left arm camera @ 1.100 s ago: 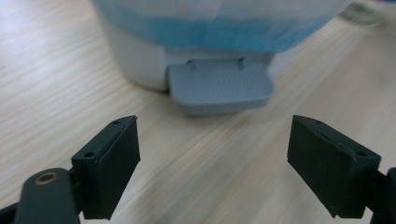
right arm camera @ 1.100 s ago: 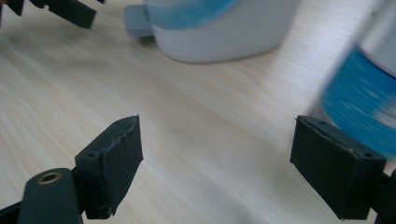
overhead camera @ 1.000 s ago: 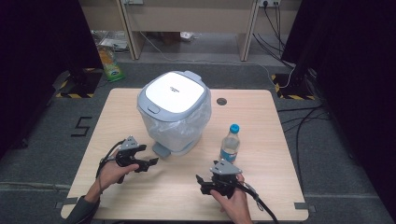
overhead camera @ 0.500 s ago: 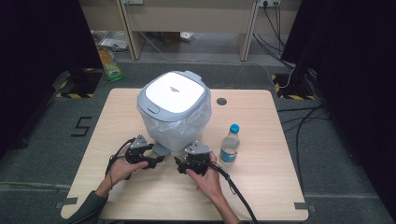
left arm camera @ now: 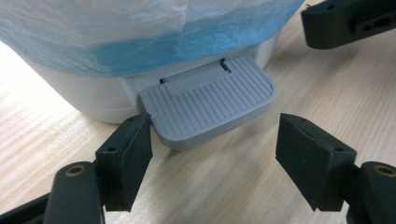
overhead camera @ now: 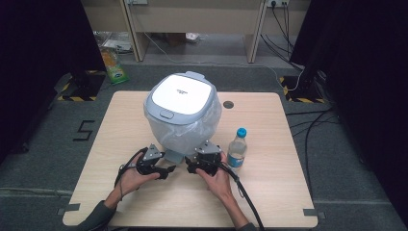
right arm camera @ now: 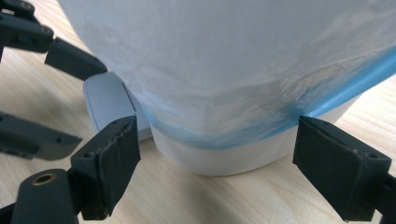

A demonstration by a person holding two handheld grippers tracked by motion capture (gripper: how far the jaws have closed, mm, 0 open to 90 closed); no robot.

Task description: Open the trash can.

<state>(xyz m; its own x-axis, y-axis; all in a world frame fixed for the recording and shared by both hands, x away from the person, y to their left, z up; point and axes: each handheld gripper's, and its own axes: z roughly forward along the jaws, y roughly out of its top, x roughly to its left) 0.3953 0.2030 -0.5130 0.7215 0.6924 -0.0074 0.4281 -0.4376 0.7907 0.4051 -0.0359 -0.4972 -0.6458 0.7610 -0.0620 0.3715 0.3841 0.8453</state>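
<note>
Both grippers [overhead camera: 179, 166] low beside bin [overhead camera: 183, 113]

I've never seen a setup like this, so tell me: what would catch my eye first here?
First, the big white pedal bin with a plastic liner, standing mid-table. At its base a grey ribbed foot pedal sticks out toward the person, with the left hand-held gripper and the right hand-held gripper open close by. A blue-capped water bottle stands to the bin's right.
</note>
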